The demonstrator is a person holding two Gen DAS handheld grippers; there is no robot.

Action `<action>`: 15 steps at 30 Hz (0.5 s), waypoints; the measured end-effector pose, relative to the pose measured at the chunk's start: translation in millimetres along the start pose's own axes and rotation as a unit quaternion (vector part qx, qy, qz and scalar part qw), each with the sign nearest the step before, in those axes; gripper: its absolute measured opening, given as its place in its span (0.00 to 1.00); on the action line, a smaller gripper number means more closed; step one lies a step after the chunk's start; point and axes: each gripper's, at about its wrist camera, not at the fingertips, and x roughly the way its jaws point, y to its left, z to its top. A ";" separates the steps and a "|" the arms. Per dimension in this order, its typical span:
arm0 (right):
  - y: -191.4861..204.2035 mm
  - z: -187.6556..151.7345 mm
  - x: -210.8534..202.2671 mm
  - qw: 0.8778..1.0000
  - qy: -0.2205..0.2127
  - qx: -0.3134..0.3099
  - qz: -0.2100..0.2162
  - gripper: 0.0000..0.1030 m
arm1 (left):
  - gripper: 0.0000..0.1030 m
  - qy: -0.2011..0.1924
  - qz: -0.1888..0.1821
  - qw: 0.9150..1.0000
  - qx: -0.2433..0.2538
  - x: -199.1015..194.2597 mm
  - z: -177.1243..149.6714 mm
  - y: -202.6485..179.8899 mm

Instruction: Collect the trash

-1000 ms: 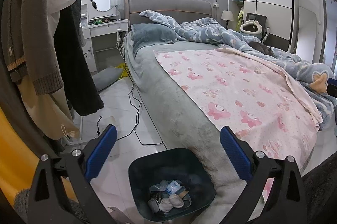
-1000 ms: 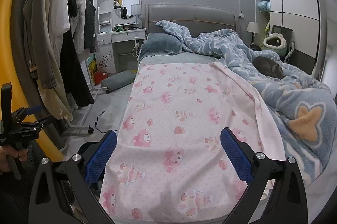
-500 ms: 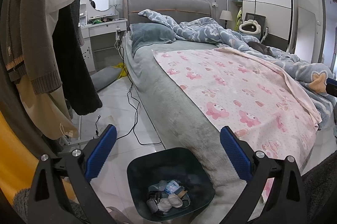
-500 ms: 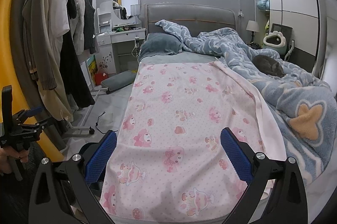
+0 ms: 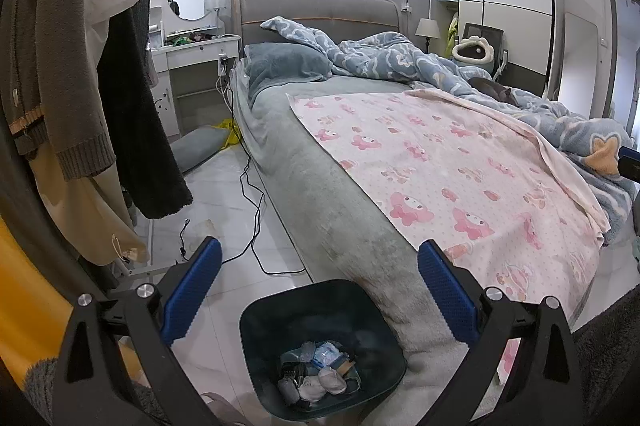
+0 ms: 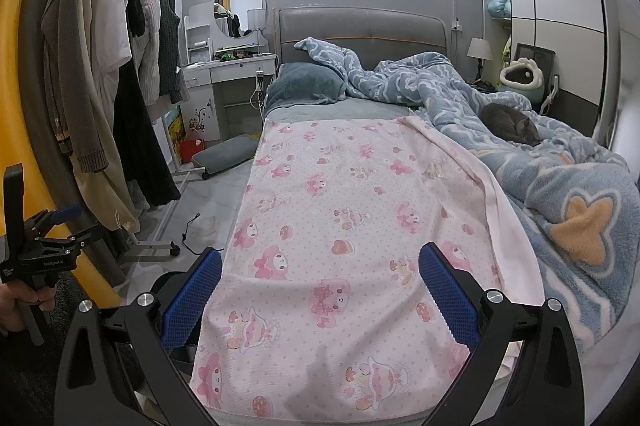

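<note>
A dark teal trash bin [image 5: 256, 322] stands on the floor at the foot corner of the bed, with crumpled tissues and wrappers [image 5: 318, 372] lying in its bottom. My left gripper [image 5: 318, 290] hovers over the bin, open and empty, its blue pads wide apart. My right gripper [image 6: 318, 292] is open and empty above the pink cartoon-print sheet [image 6: 352, 209] at the foot of the bed. In the right wrist view the left gripper [image 6: 52, 226] shows at the far left, held by a hand [image 6: 16, 306]. A small crumpled wrapper [image 6: 204, 226] lies on the floor beside the bed.
A clothes rack with hanging coats [image 5: 80, 85] crowds the left. Black cables [image 5: 252, 209] trail across the tiled floor. A grey cat [image 6: 510, 123] sleeps on the blue duvet [image 6: 560, 185]. A grey cushion [image 6: 224, 153] lies by the white dressing table [image 6: 224, 73].
Both views have shifted only slightly; the left gripper has drifted a little relative to the bin. Both grippers stay open and empty.
</note>
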 end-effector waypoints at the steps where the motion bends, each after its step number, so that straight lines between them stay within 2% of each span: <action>1: -0.6 0.1 0.2 1.000 0.000 0.000 0.000 0.97 | 0.97 0.000 0.000 1.000 0.000 0.0 0.0 0.0; 15: -0.3 0.1 0.0 1.000 0.000 0.001 0.000 0.97 | 0.97 0.001 -0.002 1.000 0.001 -0.3 -2.4 -4.2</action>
